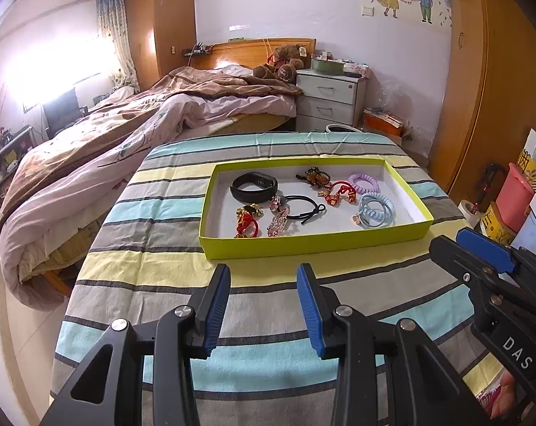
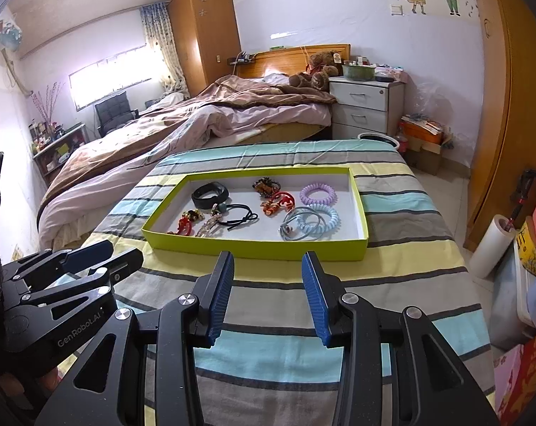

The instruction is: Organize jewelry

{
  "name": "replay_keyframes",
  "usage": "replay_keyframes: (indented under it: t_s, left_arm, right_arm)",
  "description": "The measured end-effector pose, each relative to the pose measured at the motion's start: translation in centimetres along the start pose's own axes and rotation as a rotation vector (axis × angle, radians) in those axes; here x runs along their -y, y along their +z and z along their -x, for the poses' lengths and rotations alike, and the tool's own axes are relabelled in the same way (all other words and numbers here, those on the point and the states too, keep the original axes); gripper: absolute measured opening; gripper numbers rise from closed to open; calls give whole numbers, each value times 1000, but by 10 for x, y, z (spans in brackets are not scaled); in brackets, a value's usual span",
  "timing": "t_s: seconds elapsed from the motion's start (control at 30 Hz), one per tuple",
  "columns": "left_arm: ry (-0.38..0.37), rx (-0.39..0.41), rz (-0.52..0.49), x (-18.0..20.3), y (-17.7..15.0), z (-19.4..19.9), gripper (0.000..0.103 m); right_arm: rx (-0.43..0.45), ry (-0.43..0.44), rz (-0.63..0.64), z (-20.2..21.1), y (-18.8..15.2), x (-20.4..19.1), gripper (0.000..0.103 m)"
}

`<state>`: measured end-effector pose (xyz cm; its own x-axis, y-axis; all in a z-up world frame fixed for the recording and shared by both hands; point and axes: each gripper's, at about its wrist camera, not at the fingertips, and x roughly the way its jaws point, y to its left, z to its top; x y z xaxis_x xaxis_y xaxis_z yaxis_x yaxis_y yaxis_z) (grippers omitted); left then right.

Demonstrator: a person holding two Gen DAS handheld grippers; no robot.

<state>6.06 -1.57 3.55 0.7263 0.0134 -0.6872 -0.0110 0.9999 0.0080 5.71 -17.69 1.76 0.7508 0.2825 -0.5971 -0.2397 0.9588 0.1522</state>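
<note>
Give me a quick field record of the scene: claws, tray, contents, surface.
left claw: open, empty, short of the tray
right claw: open, empty, short of the tray
tray: shallow lime-green box, white inside, on striped cloth
contents: black band, black hair tie, purple coil tie, blue coil tie, red pieces, all inside
outside tray: no jewelry seen

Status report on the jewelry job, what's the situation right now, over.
Left gripper and right gripper: jaws open, empty, short of the green tray. Hair ties and black band lie inside it. Nothing in the way.
</note>
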Motion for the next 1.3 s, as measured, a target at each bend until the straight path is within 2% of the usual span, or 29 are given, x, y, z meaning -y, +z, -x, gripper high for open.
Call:
replay_keyframes:
  t_s: [1.3]
  left_arm:
    - [-13,-19,5,-3,-1,-2,39]
  right_arm:
    - [-2,12,-23,3,-1,-1,41]
